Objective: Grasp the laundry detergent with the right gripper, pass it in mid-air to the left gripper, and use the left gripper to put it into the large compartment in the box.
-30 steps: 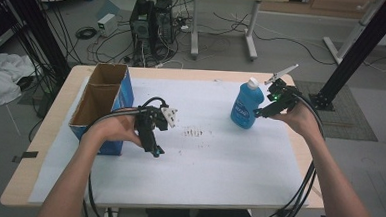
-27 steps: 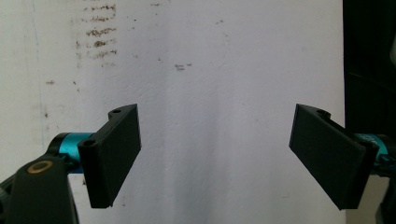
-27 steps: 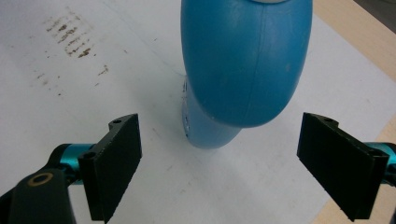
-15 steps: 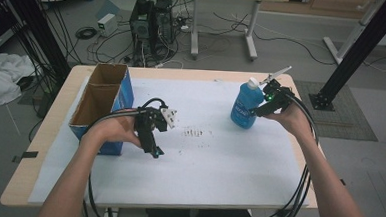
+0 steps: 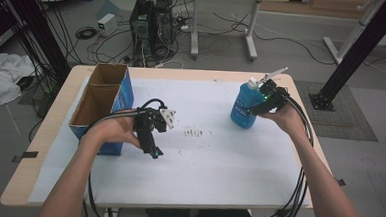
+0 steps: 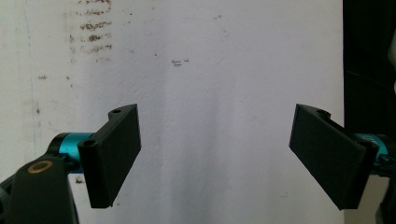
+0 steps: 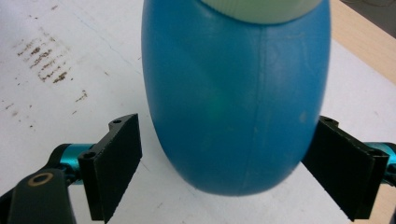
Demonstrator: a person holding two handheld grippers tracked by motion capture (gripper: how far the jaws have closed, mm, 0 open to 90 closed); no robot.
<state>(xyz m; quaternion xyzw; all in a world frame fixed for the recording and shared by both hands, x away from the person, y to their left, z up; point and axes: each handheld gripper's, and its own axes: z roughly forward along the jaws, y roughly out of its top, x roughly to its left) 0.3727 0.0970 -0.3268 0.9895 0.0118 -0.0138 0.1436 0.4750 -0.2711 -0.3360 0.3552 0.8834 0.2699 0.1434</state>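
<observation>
Blue bottle (image 7: 231, 102): smooth rounded plastic, egg-shaped body with a moulded seam, pale cap; stands upright at the far right of the bench (image 5: 202, 189), on the white paper cover. Right tongs (image 5: 257, 110): flat black jaws wide open, bracketing the bottle's lower body, one jaw just beside each flank, neither clearly touching; nothing gripped. Step judged in hand: approach to grasp the bottle. Next move would call for closing the jaws squarely on the curved, slippery wall, low enough that it does not tip. Left tongs (image 5: 154, 151): jaws wide open, empty, pointed down over bare paper at near left. Cardboard box (image 5: 101, 101): open-topped, blue-sided, at left edge. Brown smudges (image 5: 193, 133): centre of paper.
</observation>
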